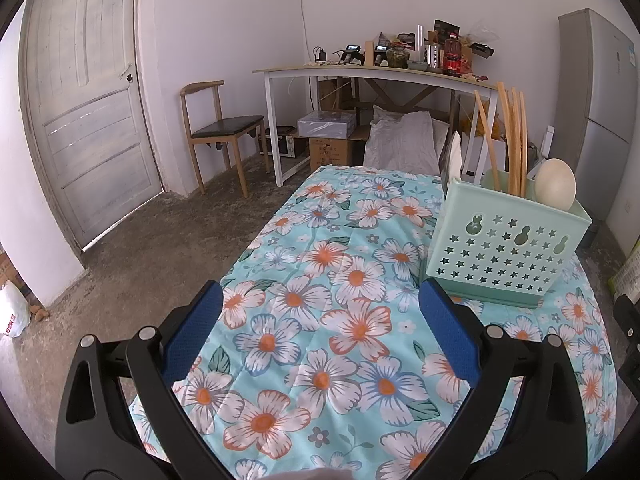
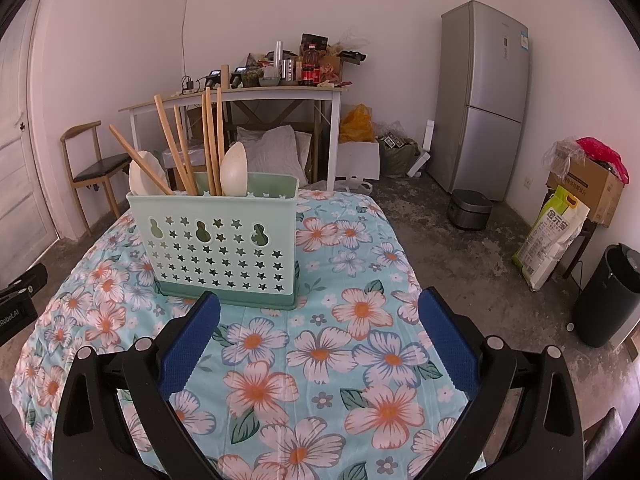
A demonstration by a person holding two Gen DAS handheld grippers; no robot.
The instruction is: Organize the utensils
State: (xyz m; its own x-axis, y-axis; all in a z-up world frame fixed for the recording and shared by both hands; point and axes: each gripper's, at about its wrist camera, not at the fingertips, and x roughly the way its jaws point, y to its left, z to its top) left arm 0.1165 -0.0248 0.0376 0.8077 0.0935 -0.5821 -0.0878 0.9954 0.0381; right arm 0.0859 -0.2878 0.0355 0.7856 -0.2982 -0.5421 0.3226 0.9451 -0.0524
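A mint-green utensil holder (image 2: 224,248) with star cutouts stands upright on the floral tablecloth (image 2: 320,360). Several wooden chopsticks (image 2: 210,140) and two cream spoons (image 2: 233,172) stick out of its top. In the left wrist view the holder (image 1: 508,248) sits to the right, with chopsticks (image 1: 514,136) and a spoon (image 1: 555,180) showing. My left gripper (image 1: 322,300) is open over bare cloth, left of the holder. My right gripper (image 2: 320,308) is open, just in front of the holder, nothing between its fingers.
The table's far edge lies behind the holder. Beyond stand a white desk (image 2: 240,96) piled with clutter, a wooden chair (image 1: 218,128), a door (image 1: 88,100) and a grey fridge (image 2: 484,96). A rice bag (image 2: 554,236) and black bin (image 2: 608,300) stand at right.
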